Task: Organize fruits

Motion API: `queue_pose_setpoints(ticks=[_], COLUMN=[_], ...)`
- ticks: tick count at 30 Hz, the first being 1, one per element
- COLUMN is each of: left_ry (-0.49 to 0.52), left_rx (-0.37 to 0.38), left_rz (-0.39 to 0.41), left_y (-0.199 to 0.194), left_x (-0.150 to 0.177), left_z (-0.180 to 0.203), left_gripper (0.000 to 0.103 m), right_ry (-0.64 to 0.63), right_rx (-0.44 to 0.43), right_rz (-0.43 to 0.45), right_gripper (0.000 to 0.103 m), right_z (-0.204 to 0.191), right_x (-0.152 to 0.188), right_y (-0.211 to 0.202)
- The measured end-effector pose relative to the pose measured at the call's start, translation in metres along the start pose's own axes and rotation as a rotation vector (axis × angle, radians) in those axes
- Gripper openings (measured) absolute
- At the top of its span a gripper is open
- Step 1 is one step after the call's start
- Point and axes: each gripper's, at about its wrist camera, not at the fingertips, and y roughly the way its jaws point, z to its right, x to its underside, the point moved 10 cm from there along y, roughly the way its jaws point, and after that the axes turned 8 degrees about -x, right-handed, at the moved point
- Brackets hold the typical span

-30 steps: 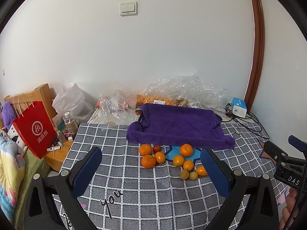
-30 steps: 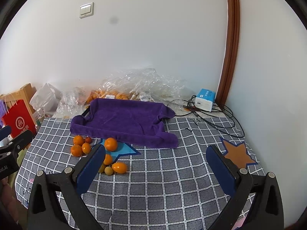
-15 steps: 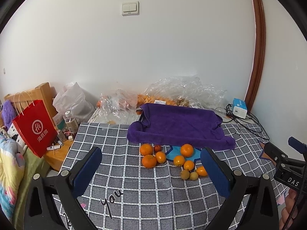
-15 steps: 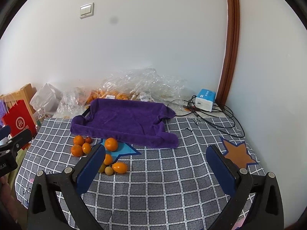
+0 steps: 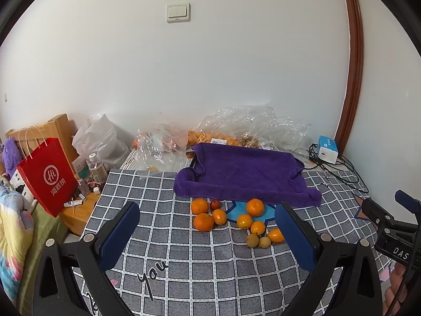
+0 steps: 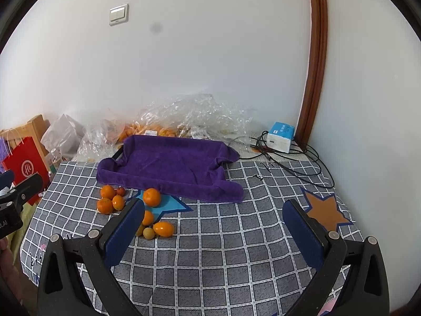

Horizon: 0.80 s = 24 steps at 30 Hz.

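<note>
Left wrist view: the fruits (image 5: 231,217) sit just below the middle of the frame, loose on the checked cloth (image 5: 184,258), in front of the purple towel (image 5: 247,176). Ten pieces can be counted there: three larger round oranges with dimpled skin, three smaller smooth orange ones, one oval orange one partly behind the right finger, one small dark red one, and two small dull yellow-brown balls touching each other. One large orange (image 5: 254,207) rests on a flat blue star patch (image 5: 238,213). The towel is thick and fuzzy, draped over what may be a tray, its dark rim showing at the left corner.

Two blue ribbed pads of the left gripper (image 5: 208,237) stand wide apart at the bottom of the frame, holding nothing. In the right wrist view the right gripper (image 6: 213,234) is likewise spread and empty, with the fruit at middle left and an orange star patch (image 6: 325,210) at right.

Behind the towel lie crinkled clear plastic bags (image 5: 250,126), some with orange fruit inside. One glossy red paper bag (image 5: 47,176) stands at the left edge, one blue-and-white box (image 5: 327,152) with black cables at right, and one white double wall switch (image 5: 178,12) at the top.
</note>
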Motion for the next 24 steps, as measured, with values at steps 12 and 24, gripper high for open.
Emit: queue_pose_setpoints(ticks=[12, 24], left_ry=[0.000, 0.008], left_rx=[0.002, 0.003], left_rz=[0.003, 0.016], left_y=[-0.0028, -0.0072], left_x=[0.0002, -0.0030], left_z=[0.0002, 0.0019], left_gripper=[0.103, 0.103], right_ry=[0.004, 0.003], right_rx=[-0.001, -0.005], right_rz=[0.006, 0.013], right_gripper=[0.103, 0.103], right_z=[0.0015, 0.0000], right_x=[-0.0007, -0.0007], right_y=[-0.0027, -0.0042])
